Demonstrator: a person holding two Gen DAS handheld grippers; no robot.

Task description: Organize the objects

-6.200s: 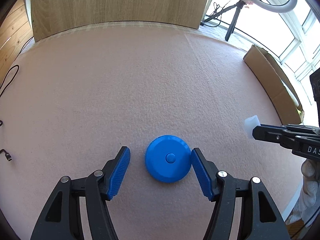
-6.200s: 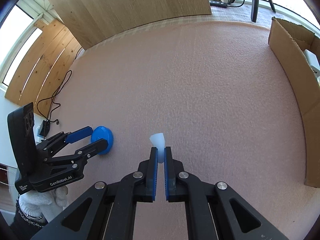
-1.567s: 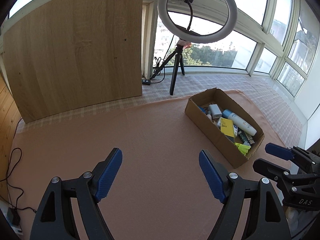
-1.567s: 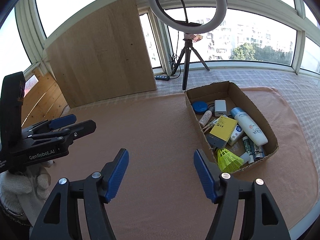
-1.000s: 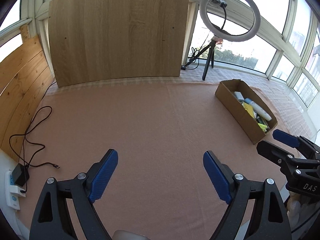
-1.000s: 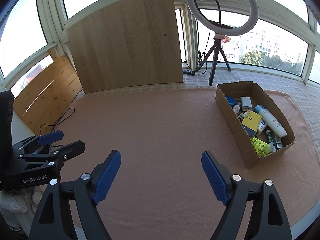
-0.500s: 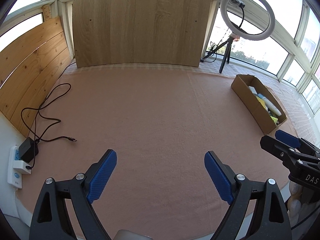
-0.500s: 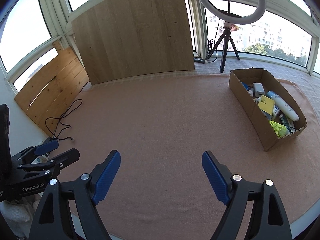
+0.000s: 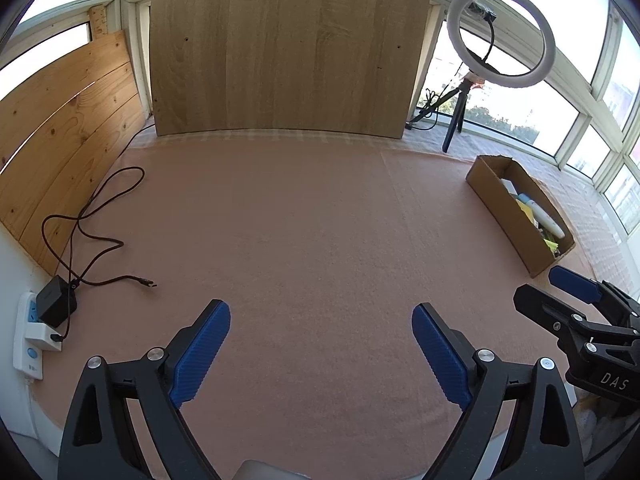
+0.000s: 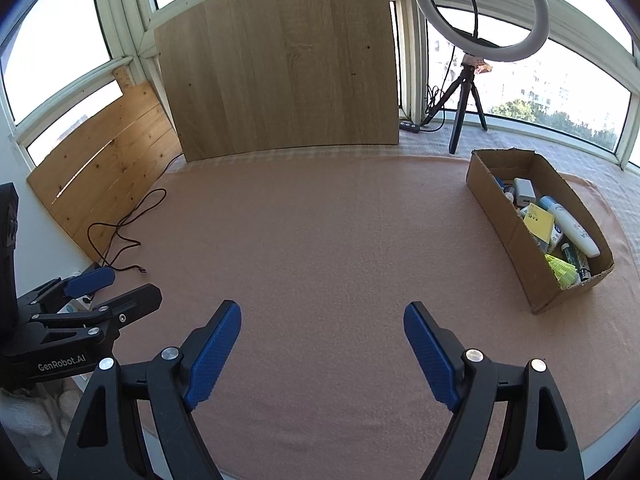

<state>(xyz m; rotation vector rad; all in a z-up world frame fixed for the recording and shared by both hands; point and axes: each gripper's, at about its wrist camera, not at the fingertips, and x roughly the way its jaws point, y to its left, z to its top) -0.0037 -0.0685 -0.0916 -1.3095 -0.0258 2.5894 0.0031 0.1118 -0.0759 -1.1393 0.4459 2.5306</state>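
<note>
Pink felt matting (image 10: 320, 240) covers the whole work surface, and nothing is seen lying loose on its central part in either wrist view. One cardboard box (image 10: 516, 240) is placed at the right of the right wrist frame, its long axis running from the upper middle toward the lower right edge; in the left wrist frame the same box (image 9: 508, 216) is seen at the right, smaller and angled the same way. Inside it several items are gathered: one white bottle (image 10: 570, 228) laid along the box's length with its blue end toward the far wall, one yellow packet (image 10: 538, 218), one white block (image 10: 524, 191), and one yellow-green shuttlecock (image 10: 562, 268) at the near end; the smaller pieces cannot be counted.

Two grippers are in view. The left gripper (image 9: 321, 322) is seen with its blue pads spread wide apart and nothing between them. The right gripper (image 10: 322, 318) is likewise released, empty, above bare matting.

One ring light (image 10: 480, 8) on a tripod is set at the upper right, one large wooden board (image 10: 280, 64) is propped at the back, and one dark cable (image 9: 88, 224) is coiled at the left beside one white power strip (image 9: 28, 340).
</note>
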